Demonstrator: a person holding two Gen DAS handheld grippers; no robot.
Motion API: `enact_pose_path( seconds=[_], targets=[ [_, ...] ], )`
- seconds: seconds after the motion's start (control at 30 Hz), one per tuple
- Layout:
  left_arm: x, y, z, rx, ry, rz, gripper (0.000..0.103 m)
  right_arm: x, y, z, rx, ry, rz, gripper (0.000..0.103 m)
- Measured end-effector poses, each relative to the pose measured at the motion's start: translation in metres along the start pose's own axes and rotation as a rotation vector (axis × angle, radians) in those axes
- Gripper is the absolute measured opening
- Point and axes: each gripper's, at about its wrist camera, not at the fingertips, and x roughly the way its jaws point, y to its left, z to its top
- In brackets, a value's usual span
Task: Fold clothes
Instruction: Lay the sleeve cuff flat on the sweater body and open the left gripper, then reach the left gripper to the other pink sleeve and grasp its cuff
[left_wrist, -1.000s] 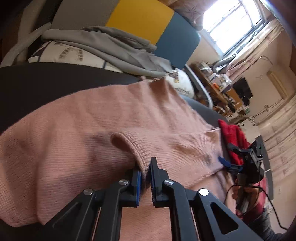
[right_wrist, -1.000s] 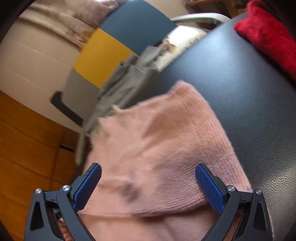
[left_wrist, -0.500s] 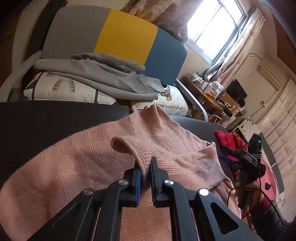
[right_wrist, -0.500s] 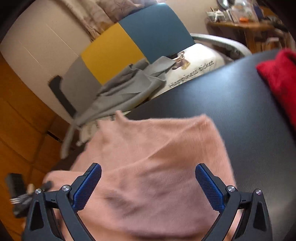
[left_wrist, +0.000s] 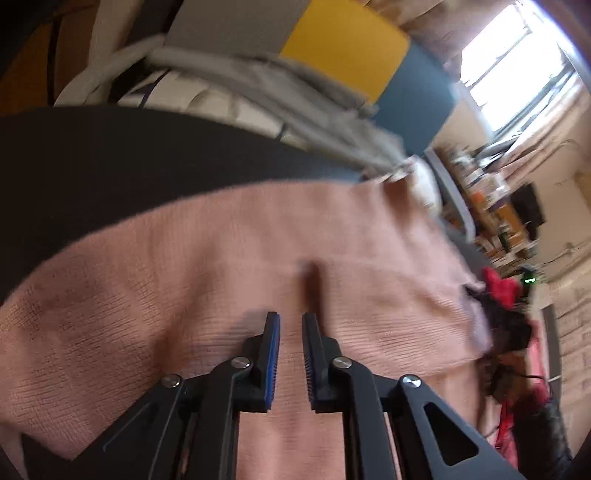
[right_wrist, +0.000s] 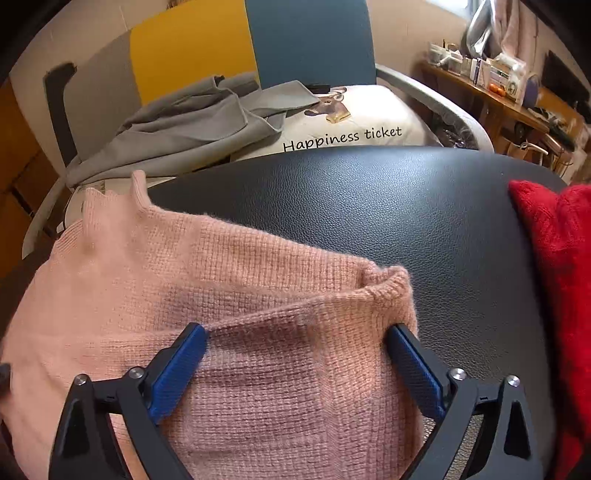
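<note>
A pink knit sweater lies spread on the black leather table. My left gripper hovers low over it with its fingers a narrow gap apart. The cloth under them looks flat, and no fold rises between the pads; a dark crease lies just ahead of the tips. In the right wrist view, the sweater has a folded layer with a ribbed edge at its right. My right gripper stands wide open, and its blue pads touch that layer on both sides. The left view is blurred by motion.
A red garment lies at the table's right edge. Behind the table is a chair with a grey garment and a white printed pillow. A cluttered wooden shelf stands at the far right.
The raised fold that my left gripper pinched now lies flat, and the fingers have parted slightly. My right gripper came down level onto the sweater's folded right edge.
</note>
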Motion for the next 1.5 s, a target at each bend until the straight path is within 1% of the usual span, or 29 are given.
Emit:
enact_pose_path(
  seconds=[0.1, 0.13, 0.17, 0.23, 0.27, 0.33, 0.43, 0.47, 0.53, 0.57, 0.63, 0.67, 0.7, 0.77, 0.8, 0.87, 0.97, 1.0, 1.1, 1.17, 1.27, 1.33, 1.4, 1.43, 1.47, 1.5],
  targets=[
    [0.000, -0.035, 0.001, 0.089, -0.032, -0.050, 0.019, -0.003, 0.003, 0.002, -0.017, -0.004, -0.013, 0.102],
    [0.005, -0.049, 0.001, 0.126, -0.032, -0.056, 0.019, -0.006, 0.006, 0.003, -0.028, -0.008, -0.018, 0.102],
    [0.012, -0.065, 0.001, 0.166, -0.025, -0.054, 0.019, -0.015, 0.012, 0.002, -0.063, -0.035, -0.020, 0.102],
    [0.030, -0.088, -0.002, 0.226, 0.007, -0.056, 0.019, -0.031, 0.026, -0.002, -0.127, -0.074, 0.018, 0.102],
    [0.039, -0.099, -0.004, 0.253, 0.025, -0.058, 0.019, -0.040, 0.036, -0.006, -0.180, -0.092, 0.054, 0.102],
    [0.046, -0.104, -0.012, 0.282, 0.045, -0.051, 0.019, -0.051, 0.061, -0.013, -0.309, -0.099, 0.100, 0.102],
    [0.052, -0.104, -0.025, 0.316, 0.067, -0.036, 0.019, -0.046, 0.089, -0.018, -0.426, -0.063, 0.104, 0.102],
    [0.054, -0.104, -0.030, 0.327, 0.074, -0.031, 0.019, -0.040, 0.096, -0.018, -0.444, -0.047, 0.096, 0.102],
    [0.058, -0.105, -0.039, 0.349, 0.089, -0.021, 0.019, -0.028, 0.104, -0.019, -0.466, -0.023, 0.062, 0.102],
    [0.060, -0.105, -0.044, 0.360, 0.096, -0.016, 0.019, -0.016, 0.106, -0.018, -0.466, -0.001, 0.029, 0.101],
    [0.056, -0.098, -0.051, 0.364, 0.094, -0.019, 0.019, 0.001, 0.100, -0.013, -0.395, 0.031, 0.033, 0.103],
    [0.053, -0.093, -0.054, 0.362, 0.088, -0.026, 0.019, 0.007, 0.091, -0.008, -0.322, 0.041, 0.068, 0.103],
    [0.052, -0.090, -0.055, 0.355, 0.083, -0.034, 0.019, 0.009, 0.087, -0.005, -0.290, 0.035, 0.080, 0.103],
    [0.054, -0.081, -0.054, 0.308, 0.084, -0.066, 0.019, 0.009, 0.090, -0.006, -0.293, 0.017, 0.065, 0.103],
    [0.054, -0.078, -0.053, 0.289, 0.085, -0.073, 0.017, 0.009, 0.090, -0.006, -0.291, 0.012, 0.063, 0.103],
    [0.054, -0.077, -0.051, 0.259, 0.084, -0.072, 0.016, 0.009, 0.090, -0.006, -0.280, 0.005, 0.066, 0.103],
    [0.048, -0.076, -0.049, 0.185, 0.076, -0.079, 0.018, 0.005, 0.089, -0.007, -0.269, -0.002, 0.066, 0.103],
    [0.044, -0.074, -0.048, 0.162, 0.065, -0.083, 0.022, 0.000, 0.090, -0.011, -0.265, -0.002, 0.063, 0.103],
    [0.027, -0.068, -0.055, 0.106, 0.033, -0.101, 0.023, -0.027, 0.094, -0.024, -0.294, -0.036, 0.066, 0.102],
    [0.013, -0.060, -0.063, 0.068, 0.021, -0.120, 0.023, -0.051, 0.094, -0.043, -0.307, -0.057, 0.100, 0.102],
    [-0.007, -0.044, -0.079, 0.010, 0.003, -0.120, 0.023, -0.069, 0.081, -0.067, -0.287, -0.055, 0.093, 0.102],
    [-0.024, -0.027, -0.095, -0.049, -0.009, -0.123, 0.024, -0.063, 0.063, -0.079, -0.228, -0.003, 0.045, 0.102],
    [-0.043, -0.009, -0.109, -0.100, -0.032, -0.108, 0.024, -0.057, 0.041, -0.092, -0.128, 0.026, 0.083, 0.103],
    [-0.053, 0.002, -0.117, -0.132, -0.049, -0.102, 0.024, -0.061, 0.036, -0.094, -0.116, 0.001, 0.090, 0.103],
    [-0.064, 0.013, -0.124, -0.163, -0.066, -0.096, 0.025, -0.062, 0.037, -0.094, -0.121, 0.013, 0.066, 0.103],
    [-0.074, 0.025, -0.131, -0.196, -0.086, -0.089, 0.026, -0.070, 0.042, -0.097, -0.126, -0.003, 0.073, 0.102]
  ],
)
